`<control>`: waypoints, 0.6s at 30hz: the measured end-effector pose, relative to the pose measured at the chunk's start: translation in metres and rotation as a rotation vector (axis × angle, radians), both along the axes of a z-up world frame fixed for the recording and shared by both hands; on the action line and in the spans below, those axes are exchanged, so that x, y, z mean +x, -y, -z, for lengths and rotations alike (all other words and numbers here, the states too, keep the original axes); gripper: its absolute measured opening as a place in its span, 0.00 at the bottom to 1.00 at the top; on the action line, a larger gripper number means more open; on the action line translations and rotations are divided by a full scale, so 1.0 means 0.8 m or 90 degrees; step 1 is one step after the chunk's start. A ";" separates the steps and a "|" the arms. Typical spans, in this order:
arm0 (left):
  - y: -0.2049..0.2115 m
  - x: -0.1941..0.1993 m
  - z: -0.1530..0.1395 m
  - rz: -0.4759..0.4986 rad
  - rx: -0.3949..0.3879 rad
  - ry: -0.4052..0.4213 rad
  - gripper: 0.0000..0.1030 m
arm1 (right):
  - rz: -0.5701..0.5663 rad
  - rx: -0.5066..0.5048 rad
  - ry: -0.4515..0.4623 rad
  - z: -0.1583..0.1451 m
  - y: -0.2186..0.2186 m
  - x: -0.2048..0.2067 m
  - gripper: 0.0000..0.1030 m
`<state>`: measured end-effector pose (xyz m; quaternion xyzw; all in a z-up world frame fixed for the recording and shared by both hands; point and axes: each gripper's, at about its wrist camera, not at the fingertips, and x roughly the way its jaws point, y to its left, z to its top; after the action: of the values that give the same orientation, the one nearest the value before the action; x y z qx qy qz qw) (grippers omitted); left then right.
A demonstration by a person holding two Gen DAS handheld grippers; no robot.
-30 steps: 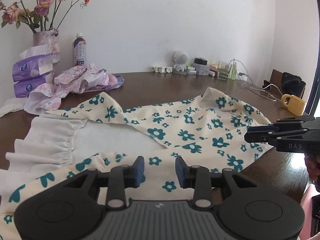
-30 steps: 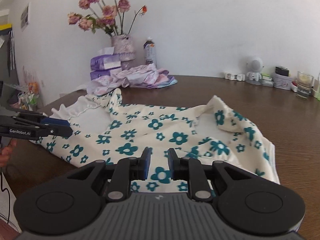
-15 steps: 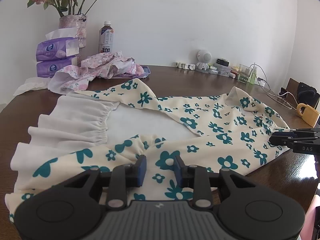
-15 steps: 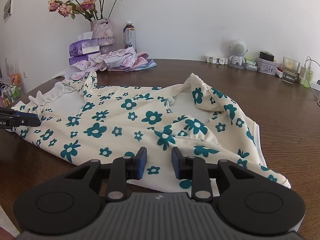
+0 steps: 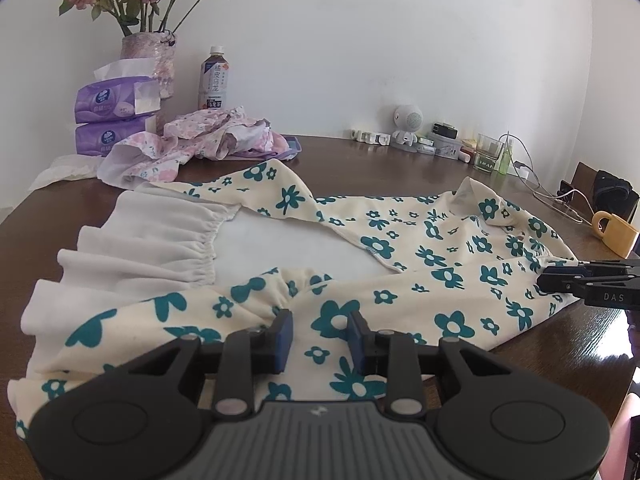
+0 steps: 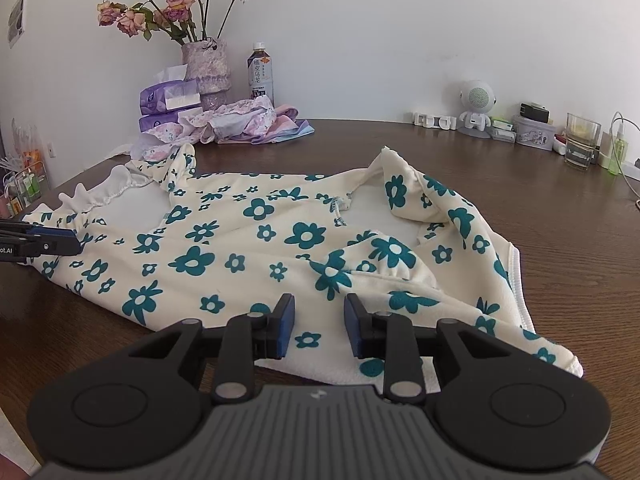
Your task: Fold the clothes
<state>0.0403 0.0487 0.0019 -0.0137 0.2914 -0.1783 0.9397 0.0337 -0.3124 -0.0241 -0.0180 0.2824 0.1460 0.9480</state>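
Note:
A cream dress with teal flowers (image 5: 400, 280) and a white ruffled hem (image 5: 160, 240) lies spread on the brown table (image 5: 380, 160). My left gripper (image 5: 320, 336) hovers low over the near edge by the hem. Its jaws are open and the cloth lies flat beneath the gap. My right gripper (image 6: 319, 330) is open over the near edge at the collar end of the dress (image 6: 240, 248), gripping nothing. Each gripper shows in the other's view: the right gripper (image 5: 548, 282) at the dress's right edge, the left gripper (image 6: 74, 242) at its left edge.
At the back left are a pile of pink floral clothes (image 5: 200, 140), purple tissue packs (image 5: 112, 108), a vase of dried roses (image 5: 152, 56) and a drink bottle (image 5: 214, 80). Along the back wall stand a small white robot figure (image 5: 407, 120) and a glass (image 5: 488, 154). A yellow mug (image 5: 614, 230) and cables are at the right.
Both grippers have come down and in toward the near edge of the dress. The right gripper's fingers stand a little wider apart than a second ago. The dress has not moved.

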 end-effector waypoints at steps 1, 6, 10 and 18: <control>0.000 0.000 0.000 0.000 -0.001 0.000 0.27 | 0.000 0.001 0.000 0.000 0.000 0.000 0.27; -0.001 -0.009 -0.006 -0.021 -0.003 0.004 0.28 | 0.001 0.010 0.000 0.001 0.003 0.000 0.27; -0.015 -0.013 -0.011 -0.063 0.007 0.020 0.29 | 0.001 0.014 0.000 0.001 0.004 0.000 0.27; -0.043 -0.010 -0.007 -0.083 0.004 0.001 0.27 | 0.001 0.014 0.000 0.001 0.003 0.000 0.27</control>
<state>0.0325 0.0828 0.0073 -0.0292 0.2896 -0.1156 0.9497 0.0333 -0.3146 -0.0252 -0.0071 0.2807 0.1482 0.9482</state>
